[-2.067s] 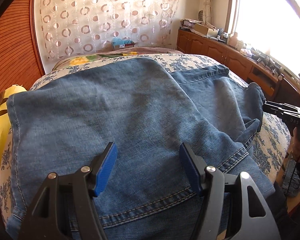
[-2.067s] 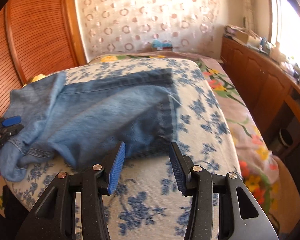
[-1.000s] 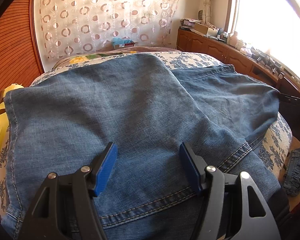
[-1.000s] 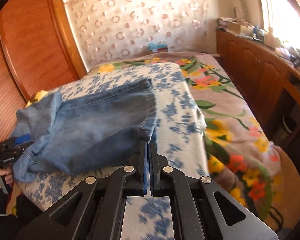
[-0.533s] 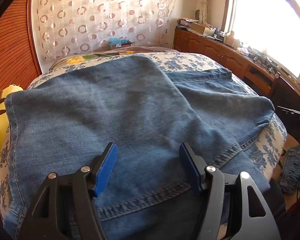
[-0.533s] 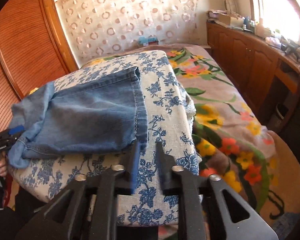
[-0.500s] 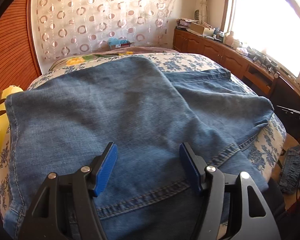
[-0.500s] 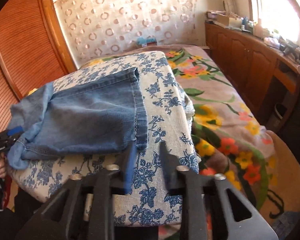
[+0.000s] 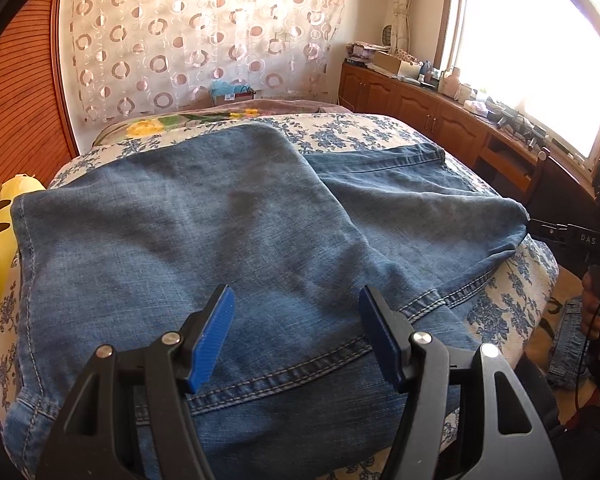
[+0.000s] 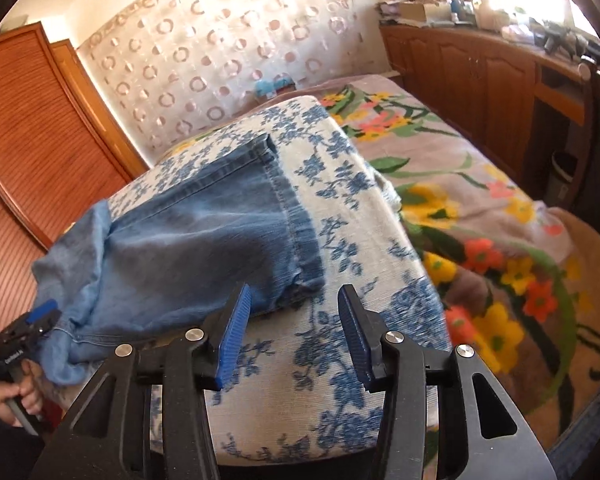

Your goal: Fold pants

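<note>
The jeans (image 9: 204, 240) lie spread on the blue-flowered cushion (image 10: 352, 208) on the bed, one leg reaching right to its hem (image 10: 296, 236). Our left tongs (image 9: 296, 336) hang apart over the waistband, gripping nothing. Our right tongs (image 10: 294, 332) have just been opening, empty, near the hem. The risk, we judge: denim near the cushion edge may slide off when pulled.

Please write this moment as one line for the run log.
left hand-held gripper: open above jeans | right hand-held gripper: jaws just opening, empty, near hem | jeans flat on bed
</note>
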Demonstrator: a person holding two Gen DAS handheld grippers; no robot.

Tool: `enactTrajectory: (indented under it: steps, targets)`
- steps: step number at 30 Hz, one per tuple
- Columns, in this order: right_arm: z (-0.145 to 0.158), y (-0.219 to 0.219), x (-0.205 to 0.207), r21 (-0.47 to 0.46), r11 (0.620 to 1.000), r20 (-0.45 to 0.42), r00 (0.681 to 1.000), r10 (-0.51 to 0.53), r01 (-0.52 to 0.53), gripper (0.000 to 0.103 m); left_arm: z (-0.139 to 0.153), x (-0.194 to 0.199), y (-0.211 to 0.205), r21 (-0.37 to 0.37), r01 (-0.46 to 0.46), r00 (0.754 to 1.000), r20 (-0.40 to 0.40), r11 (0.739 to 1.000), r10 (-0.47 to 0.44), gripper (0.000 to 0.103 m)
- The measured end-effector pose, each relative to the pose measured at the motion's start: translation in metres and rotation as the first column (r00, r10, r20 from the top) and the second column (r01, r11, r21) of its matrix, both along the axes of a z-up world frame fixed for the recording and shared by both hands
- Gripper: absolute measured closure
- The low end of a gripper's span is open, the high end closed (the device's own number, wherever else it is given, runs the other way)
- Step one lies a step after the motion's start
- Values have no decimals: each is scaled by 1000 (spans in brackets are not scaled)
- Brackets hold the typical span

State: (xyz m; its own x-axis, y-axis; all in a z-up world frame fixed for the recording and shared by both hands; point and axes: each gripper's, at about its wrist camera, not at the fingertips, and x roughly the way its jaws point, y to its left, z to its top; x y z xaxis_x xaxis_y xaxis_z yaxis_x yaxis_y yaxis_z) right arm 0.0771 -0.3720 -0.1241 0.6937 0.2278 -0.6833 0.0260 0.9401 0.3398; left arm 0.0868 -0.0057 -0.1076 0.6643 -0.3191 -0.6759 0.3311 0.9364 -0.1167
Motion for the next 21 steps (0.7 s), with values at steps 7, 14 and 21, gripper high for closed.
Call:
enactTrajectory:
  steps: [7,14,21]
  targets:
    - [-2,8,5,35,999,-18,1000,4,-3,57,4,-6,-2,-6,10,1000,6,1000,-10,39]
    - [-6,9,11,89,996,-35,999,-11,14,57,3,-5,-3,-10,8,1000,0,1000,-8,39]
    - [-5,5,21,98,994,-37,998,-44,47,57,3,-6,-1,-14,2,1000,0,1000,-2,39]
